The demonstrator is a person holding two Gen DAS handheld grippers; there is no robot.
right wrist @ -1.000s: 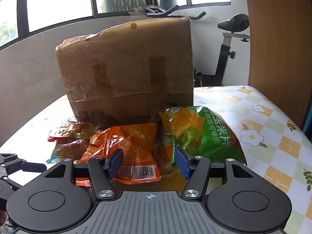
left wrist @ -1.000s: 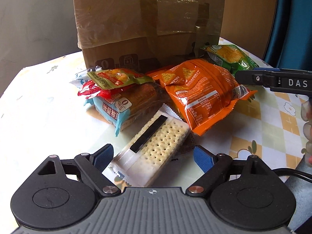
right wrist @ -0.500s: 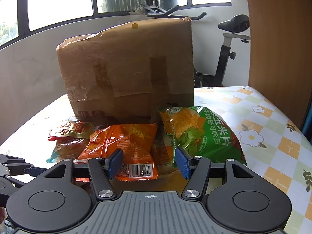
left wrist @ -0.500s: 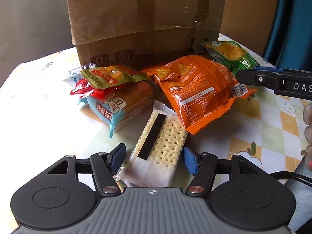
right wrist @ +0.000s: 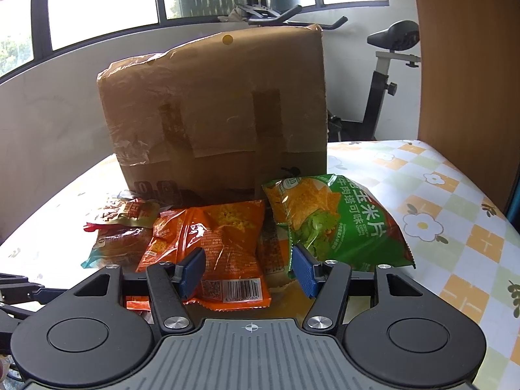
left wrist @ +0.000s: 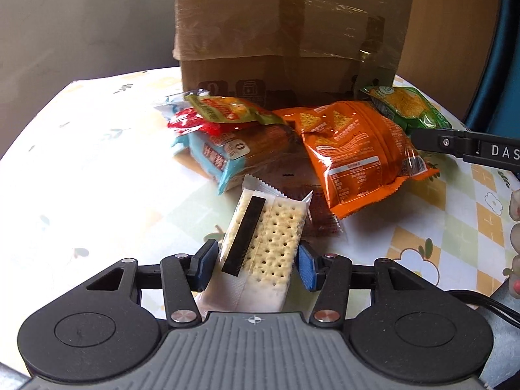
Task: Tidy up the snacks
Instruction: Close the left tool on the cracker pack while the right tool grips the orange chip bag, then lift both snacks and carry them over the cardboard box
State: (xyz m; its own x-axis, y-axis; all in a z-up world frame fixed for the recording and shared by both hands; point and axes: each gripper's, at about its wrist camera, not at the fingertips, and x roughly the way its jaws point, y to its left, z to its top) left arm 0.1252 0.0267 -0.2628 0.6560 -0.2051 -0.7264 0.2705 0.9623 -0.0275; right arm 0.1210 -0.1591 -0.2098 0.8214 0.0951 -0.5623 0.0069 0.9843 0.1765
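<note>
1. Your left tool [left wrist: 255, 268] has just been closing around the cracker packet [left wrist: 265, 243]. The blue pads sit at its two long edges, touching or nearly so; I can't tell whether they press firmly yet.
2. The packet lies on the surface [left wrist: 97, 178] at 6 o'clock from the orange chip bag [left wrist: 360, 152], its far end close to the bread packet [left wrist: 227, 152] at 11 o'clock.
3. Your right tool [right wrist: 248, 269] hangs half open and empty over the orange bag's barcode end, with the green chip bag [right wrist: 338, 224] at 1 o'clock.
4. Squeezing hard would likely crack the crackers; the wrapper gives little protection.
5. A grip near one end may let the far end droop and slip.
6. Lifting straight forward risks snagging the crimped far end on the bread packet.
7. The cardboard box [left wrist: 289, 32] stands at 12 o'clock; clearing its top will need height.
</note>
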